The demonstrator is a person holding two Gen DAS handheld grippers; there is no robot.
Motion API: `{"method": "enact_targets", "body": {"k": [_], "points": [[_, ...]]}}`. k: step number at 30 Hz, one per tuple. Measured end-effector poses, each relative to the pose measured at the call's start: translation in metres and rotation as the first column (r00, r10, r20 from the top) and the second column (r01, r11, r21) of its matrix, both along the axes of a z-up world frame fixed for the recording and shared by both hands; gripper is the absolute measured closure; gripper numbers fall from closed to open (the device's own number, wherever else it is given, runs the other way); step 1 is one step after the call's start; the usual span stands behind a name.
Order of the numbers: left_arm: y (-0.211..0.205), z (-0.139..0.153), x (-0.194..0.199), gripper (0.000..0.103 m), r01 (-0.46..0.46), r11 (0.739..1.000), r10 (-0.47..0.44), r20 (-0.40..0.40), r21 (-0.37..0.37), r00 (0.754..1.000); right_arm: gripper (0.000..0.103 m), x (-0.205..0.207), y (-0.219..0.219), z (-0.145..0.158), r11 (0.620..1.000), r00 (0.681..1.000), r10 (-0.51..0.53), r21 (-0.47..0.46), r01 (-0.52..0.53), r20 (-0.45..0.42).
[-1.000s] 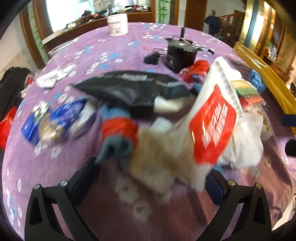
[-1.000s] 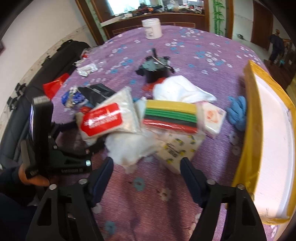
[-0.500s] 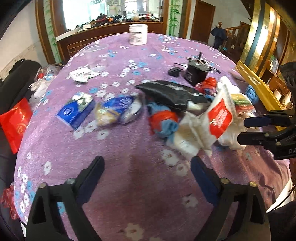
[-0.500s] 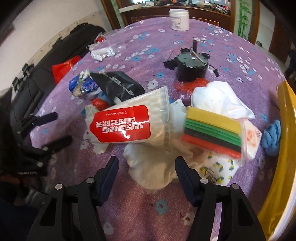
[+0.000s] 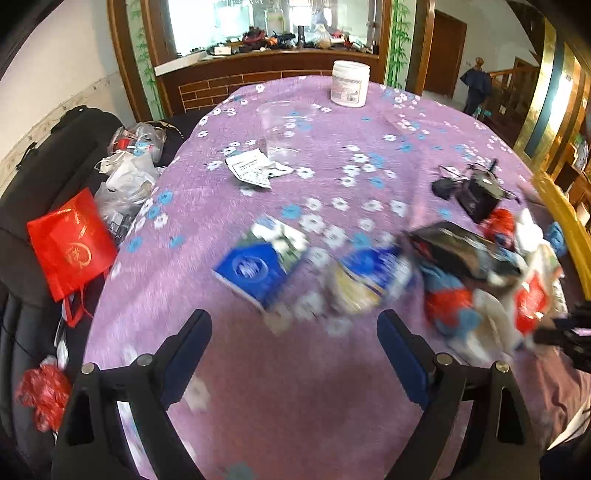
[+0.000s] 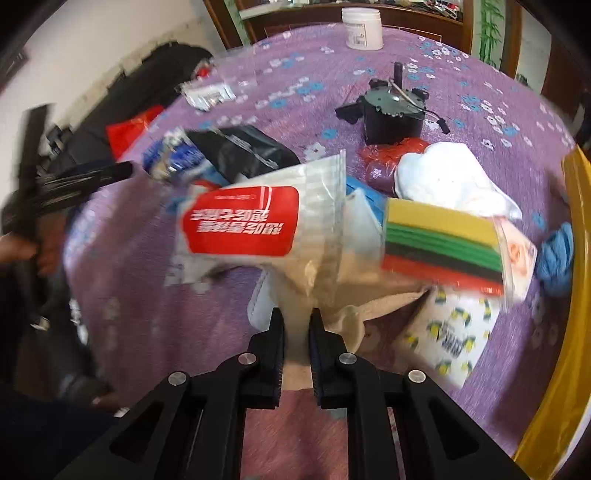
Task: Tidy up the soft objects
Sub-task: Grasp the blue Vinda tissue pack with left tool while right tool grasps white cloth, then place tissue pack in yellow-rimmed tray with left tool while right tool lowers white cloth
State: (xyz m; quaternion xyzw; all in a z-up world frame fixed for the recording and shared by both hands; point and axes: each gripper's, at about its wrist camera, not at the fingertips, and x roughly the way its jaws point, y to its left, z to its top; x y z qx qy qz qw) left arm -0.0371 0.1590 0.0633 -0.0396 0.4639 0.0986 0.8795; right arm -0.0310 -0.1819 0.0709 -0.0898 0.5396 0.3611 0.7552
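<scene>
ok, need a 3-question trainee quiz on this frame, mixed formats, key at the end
1. True or false: the left gripper is shut on the blue box.
2. What does the right gripper clamp? A) the black pouch B) the beige cloth C) the white jar
3. Fill in: the stack of coloured sponges lies to the ____ of the red-labelled packet in the right wrist view.

Key: 1 false, its fingers stand wide apart over the purple tablecloth; 2 B; 3 right.
</scene>
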Motion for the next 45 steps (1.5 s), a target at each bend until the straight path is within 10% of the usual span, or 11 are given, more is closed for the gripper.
{"method": "enact_targets", "body": {"k": [15,20,36,45], "points": [[0.047,-0.054,0.073,0.012,0.05,0.998,-0.046,-0.123,0.033,0.991,0.09,-0.014,-0.053,0.038,0.983,0.992,-0.129,0.133,0.128,0.001],[0.048,-0.049,0.067,0.05,-0.015,1.0,0.015,-0.062,-0.003,0.998,0.09,-0.008,-0.091,0.056,0.947,0.971,-0.238,0.219,0.233,-0.005],[-0.004,-0.014,0.019,0.052,0.026,0.998,-0.025,0.015,-0.064,1.0,0.09,0.051,-0.231,0.031,0.755,0.756,-0.652,0.135,0.642,0.051],[-0.057,0.027,0.018,0.052,0.15,0.985,-0.142,0.094,-0.084,0.985,0.09,0.025,-0.239,0.026,0.778,0.784,-0.621,0.118,0.616,0.004]]}}
